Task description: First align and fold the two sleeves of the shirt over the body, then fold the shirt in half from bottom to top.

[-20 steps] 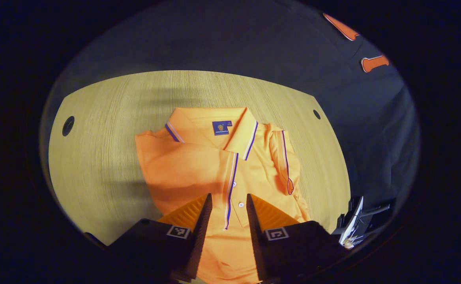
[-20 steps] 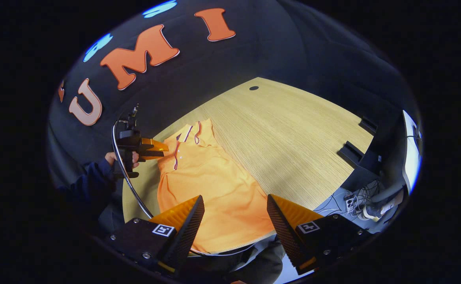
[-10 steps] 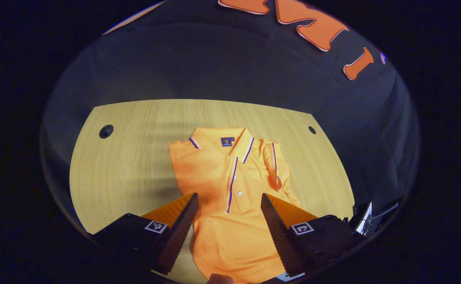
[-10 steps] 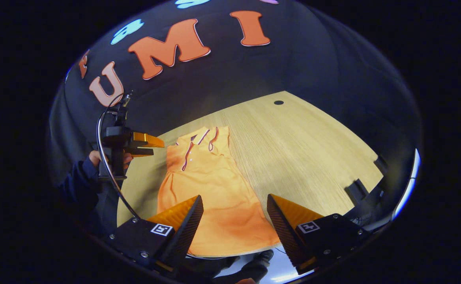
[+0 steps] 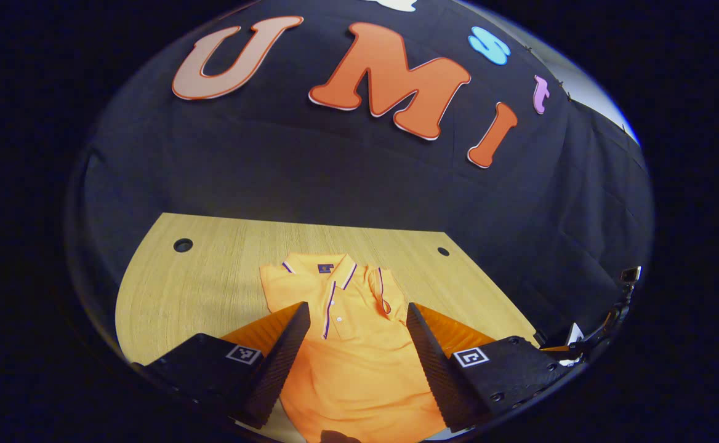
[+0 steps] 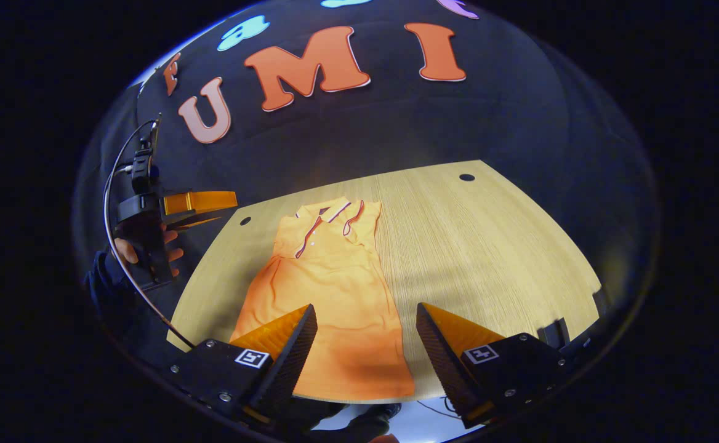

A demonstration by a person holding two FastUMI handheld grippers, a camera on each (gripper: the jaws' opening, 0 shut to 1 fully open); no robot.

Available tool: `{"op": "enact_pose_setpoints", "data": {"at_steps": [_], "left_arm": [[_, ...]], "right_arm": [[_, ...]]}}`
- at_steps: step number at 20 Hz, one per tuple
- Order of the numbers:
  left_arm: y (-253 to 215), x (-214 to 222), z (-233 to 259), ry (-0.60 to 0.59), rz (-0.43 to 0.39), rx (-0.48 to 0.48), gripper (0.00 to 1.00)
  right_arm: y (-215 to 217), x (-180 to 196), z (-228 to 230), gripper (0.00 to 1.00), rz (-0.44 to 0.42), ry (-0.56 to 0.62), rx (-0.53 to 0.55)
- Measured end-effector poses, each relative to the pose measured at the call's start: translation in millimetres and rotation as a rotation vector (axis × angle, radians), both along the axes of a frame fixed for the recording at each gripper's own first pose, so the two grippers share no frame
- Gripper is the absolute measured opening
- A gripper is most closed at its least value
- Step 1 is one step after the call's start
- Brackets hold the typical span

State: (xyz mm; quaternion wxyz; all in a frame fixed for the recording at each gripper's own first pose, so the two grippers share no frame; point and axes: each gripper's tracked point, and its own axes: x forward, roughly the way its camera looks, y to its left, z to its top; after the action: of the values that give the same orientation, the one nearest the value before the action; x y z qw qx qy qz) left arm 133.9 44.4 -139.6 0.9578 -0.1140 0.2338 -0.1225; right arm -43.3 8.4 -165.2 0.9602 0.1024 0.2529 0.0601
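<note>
An orange polo shirt [image 5: 350, 351] lies flat on the wooden table [image 5: 212, 277], collar at the far end and hem toward the near edge. Both sleeves lie folded over the body; the striped cuff of one [image 5: 384, 295] rests beside the placket. My left gripper [image 5: 356, 347] hovers open above the shirt's lower half, with nothing between its fingers. In the right gripper view the shirt [image 6: 329, 283] stretches away from my right gripper [image 6: 365, 351], which hangs open over the hem. A hand [image 6: 144, 252] holds the left gripper [image 6: 199, 202] high, off the table's left side.
Two round cable holes [image 5: 182, 245] [image 5: 443, 251] sit at the table's far corners. A cable [image 6: 113, 203] loops down from the left gripper. A dark bracket [image 6: 556, 329] stands at the table's near right corner. Bare wood [image 6: 489, 246] lies to the right of the shirt.
Both grippers have drawn back and risen away from the shirt, so it looks smaller and more wall shows. The left gripper's fingers opened wider. The shirt has not moved.
</note>
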Motion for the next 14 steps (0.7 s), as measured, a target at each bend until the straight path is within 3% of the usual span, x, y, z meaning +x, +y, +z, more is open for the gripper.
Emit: {"op": "enact_pose_setpoints", "data": {"at_steps": [2, 4, 14], "left_arm": [[5, -18, 5, -0.053, 0.048, 0.065, 0.94], [7, -44, 0, -0.04, 0.078, 0.112, 0.97], [22, -166, -109, 0.347, 0.203, 0.156, 0.98]], "right_arm": [[-2, 1, 2, 0.99, 0.034, -0.027, -0.021], [-2, 1, -1, 0.99, 0.067, -0.033, -0.03], [4, -32, -71, 0.99, 0.225, 0.135, -0.072]]}}
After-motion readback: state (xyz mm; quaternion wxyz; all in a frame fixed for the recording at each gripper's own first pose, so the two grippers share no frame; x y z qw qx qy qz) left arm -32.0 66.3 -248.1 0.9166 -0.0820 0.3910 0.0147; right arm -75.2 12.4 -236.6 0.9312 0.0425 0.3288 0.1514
